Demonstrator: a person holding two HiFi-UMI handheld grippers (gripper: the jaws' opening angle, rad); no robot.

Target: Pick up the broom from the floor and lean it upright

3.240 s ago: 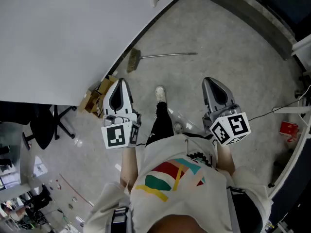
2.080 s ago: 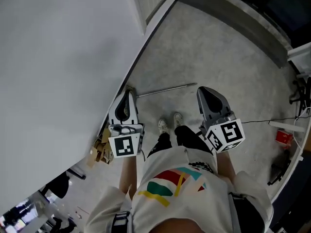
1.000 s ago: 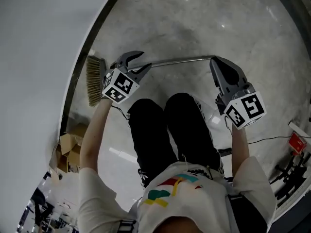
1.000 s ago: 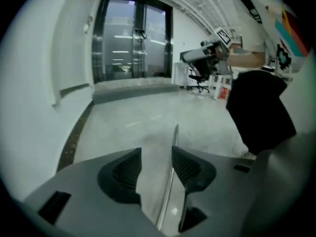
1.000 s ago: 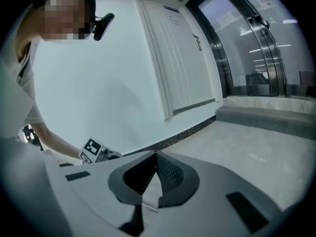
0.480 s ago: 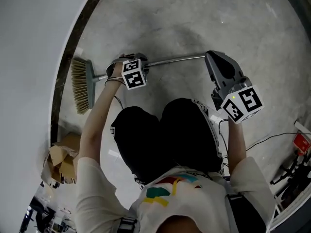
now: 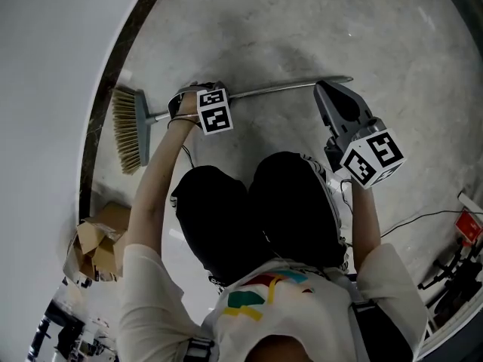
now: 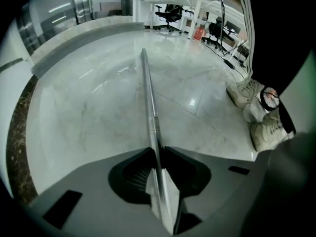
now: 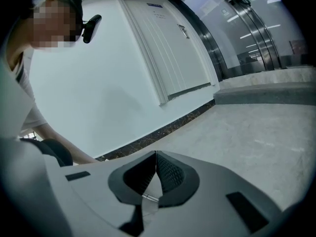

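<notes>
The broom lies flat on the grey floor, its straw bristles (image 7: 128, 130) at the left by the wall. Its metal handle (image 7: 279, 87) runs right, ending near my right gripper. My left gripper (image 7: 198, 93) points steeply down on the handle close to the broom head. In the left gripper view the handle (image 8: 147, 93) passes between the jaws of my left gripper (image 8: 157, 149), which are closing and touch it on both sides. My right gripper (image 7: 326, 89) hangs shut and empty just above the handle's far end. The right gripper view shows my right gripper (image 9: 156, 153) with its jaws together.
A white wall with a dark baseboard (image 7: 113, 59) curves along the left. A torn cardboard box (image 7: 94, 243) sits by it. The person crouches, shoes (image 8: 256, 112) close to the handle. A cable (image 7: 407, 219) and a red object (image 7: 472, 228) lie at the right.
The person has crouched down. My left gripper dropped onto the handle near the broom head and its jaws closed around it. My right gripper sank toward the handle's far end, still shut.
</notes>
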